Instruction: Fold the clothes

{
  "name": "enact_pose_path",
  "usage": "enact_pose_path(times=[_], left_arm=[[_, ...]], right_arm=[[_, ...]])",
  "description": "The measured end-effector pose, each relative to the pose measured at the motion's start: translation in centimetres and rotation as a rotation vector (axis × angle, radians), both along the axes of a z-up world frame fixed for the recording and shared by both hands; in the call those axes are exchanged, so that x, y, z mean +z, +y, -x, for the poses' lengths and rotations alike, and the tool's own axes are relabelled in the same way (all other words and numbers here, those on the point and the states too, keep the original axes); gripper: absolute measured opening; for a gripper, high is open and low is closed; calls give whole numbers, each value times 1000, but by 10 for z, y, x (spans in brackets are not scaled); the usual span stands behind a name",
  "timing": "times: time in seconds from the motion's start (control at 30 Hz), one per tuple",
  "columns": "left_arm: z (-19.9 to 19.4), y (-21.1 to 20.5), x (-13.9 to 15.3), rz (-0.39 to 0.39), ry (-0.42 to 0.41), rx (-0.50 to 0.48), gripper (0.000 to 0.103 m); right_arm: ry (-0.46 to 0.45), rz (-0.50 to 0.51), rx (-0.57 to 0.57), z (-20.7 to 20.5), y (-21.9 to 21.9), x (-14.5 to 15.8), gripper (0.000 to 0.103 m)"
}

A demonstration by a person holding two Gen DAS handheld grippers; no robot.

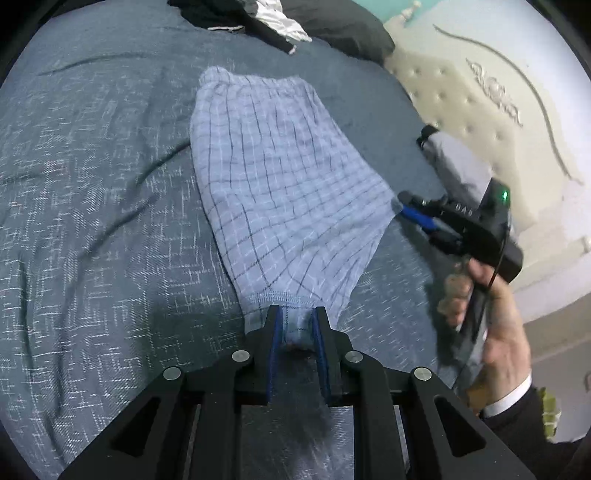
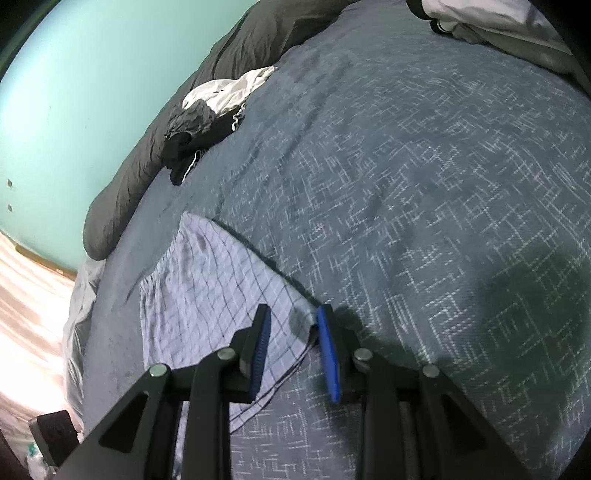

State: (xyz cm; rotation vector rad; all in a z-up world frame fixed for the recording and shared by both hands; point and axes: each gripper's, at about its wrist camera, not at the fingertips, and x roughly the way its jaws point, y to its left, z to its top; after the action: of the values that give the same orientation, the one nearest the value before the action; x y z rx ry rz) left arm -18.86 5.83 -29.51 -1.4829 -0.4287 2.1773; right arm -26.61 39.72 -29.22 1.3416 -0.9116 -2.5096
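Note:
Light blue checked shorts (image 1: 280,192) lie stretched along the blue patterned bedspread (image 1: 92,221). My left gripper (image 1: 297,325) is shut on the hem at the near end of the shorts. My right gripper (image 1: 404,203) is at the shorts' right edge; in the right wrist view it (image 2: 293,321) is open, its blue pads either side of a raised corner of the shorts (image 2: 207,280), not closed on it.
A pile of black, grey and white clothes (image 2: 207,110) lies at the bed's far side beside a dark grey pillow (image 2: 155,147). More clothes (image 2: 491,26) lie at another edge. A cream tufted headboard (image 1: 461,110) and a teal wall (image 2: 92,92) border the bed.

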Motion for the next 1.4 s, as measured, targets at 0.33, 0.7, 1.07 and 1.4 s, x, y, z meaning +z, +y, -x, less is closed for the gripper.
enact_pose_path(times=[0.33, 0.7, 1.07, 1.4], left_arm=[[-4, 0, -12, 64, -12, -21, 17], [-5, 1, -17, 77, -23, -25, 17], [-4, -3, -4, 45, -26, 5, 18], [12, -25, 17, 5, 30, 63, 20]], right_arm=[[23, -15, -8, 3, 2, 3, 2], [4, 7, -51, 1, 17, 0, 1], [-59, -2, -67, 6, 17, -15, 1], [-114, -91, -105, 8, 17, -6, 2]])
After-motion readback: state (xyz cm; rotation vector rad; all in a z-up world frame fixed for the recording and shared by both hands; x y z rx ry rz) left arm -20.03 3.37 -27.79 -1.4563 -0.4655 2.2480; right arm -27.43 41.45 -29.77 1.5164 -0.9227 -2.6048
